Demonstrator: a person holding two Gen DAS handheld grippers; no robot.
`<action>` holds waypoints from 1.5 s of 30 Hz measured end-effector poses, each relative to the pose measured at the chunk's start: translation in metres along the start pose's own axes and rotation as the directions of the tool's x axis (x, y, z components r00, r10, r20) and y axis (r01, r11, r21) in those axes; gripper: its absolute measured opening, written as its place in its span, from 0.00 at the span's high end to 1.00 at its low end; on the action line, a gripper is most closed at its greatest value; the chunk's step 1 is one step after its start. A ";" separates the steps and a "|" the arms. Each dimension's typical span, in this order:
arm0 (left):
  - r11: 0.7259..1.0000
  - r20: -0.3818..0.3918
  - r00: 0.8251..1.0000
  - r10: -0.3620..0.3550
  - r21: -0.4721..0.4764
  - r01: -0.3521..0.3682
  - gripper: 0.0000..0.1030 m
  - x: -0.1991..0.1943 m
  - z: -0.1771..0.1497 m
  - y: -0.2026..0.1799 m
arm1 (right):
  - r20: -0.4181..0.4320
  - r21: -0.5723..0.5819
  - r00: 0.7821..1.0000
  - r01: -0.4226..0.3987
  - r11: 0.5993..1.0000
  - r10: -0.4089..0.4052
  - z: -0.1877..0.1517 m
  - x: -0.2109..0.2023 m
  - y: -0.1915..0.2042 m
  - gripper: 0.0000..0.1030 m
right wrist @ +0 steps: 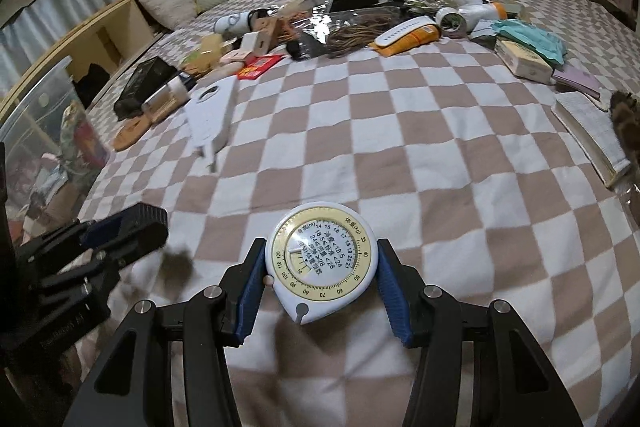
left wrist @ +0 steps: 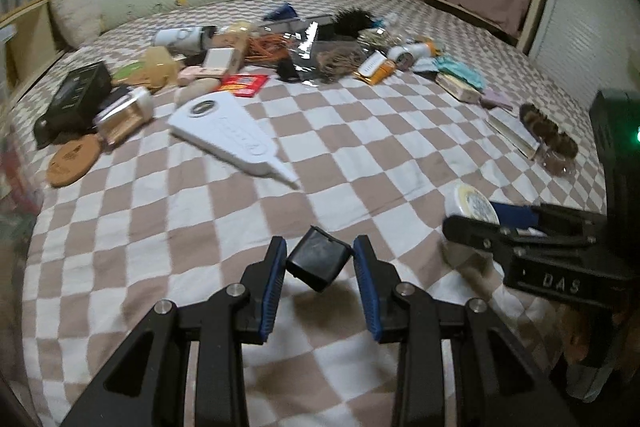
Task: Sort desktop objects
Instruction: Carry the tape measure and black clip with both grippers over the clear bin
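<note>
Furry brown brush (right wrist: 626, 125) cut off at right edge; clear bin's (right wrist: 36, 95) contents blurred.

Two wrist fisheyes, low over the checked bedspread (left wrist: 360, 131), both facing the headboard.

The left view looks forward along the left gripper (left wrist: 320, 259), close above the cloth, with the right gripper (left wrist: 476, 223) near at its right edge. The right view looks forward along the right gripper (right wrist: 322, 267), with the left gripper (right wrist: 132, 231) at its left edge. Both share the clutter row (left wrist: 304, 47) far ahead and the white device (right wrist: 212, 115) ahead to the left.
</note>
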State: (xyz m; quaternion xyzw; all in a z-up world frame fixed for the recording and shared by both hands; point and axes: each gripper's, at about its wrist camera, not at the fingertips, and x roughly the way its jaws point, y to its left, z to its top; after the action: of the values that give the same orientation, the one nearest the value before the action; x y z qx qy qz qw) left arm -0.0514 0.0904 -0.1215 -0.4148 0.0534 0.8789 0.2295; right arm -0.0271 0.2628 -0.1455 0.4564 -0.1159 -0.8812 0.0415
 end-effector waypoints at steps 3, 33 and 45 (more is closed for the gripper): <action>0.999 0.019 1.000 0.025 -0.029 -0.024 0.67 -0.013 -0.003 0.011 | -0.002 -0.016 1.000 -0.003 1.000 0.003 -0.002 -0.003 0.009 0.48; 0.927 0.279 0.889 0.363 -0.203 -0.314 0.67 -0.233 0.053 0.114 | 0.193 -0.335 0.928 -0.243 0.911 0.318 0.112 -0.121 0.219 0.48; 0.790 0.171 0.812 0.559 -0.408 -0.458 0.67 -0.315 -0.001 0.217 | 0.024 -0.517 0.870 -0.410 0.752 0.492 0.094 -0.115 0.358 0.48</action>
State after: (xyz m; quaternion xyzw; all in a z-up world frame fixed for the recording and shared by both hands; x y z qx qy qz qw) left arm 0.0253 -0.2164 0.0945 -0.2886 -0.0252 0.9529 -0.0898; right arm -0.0490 -0.0485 0.0852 0.3169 0.0042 -0.8777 0.3596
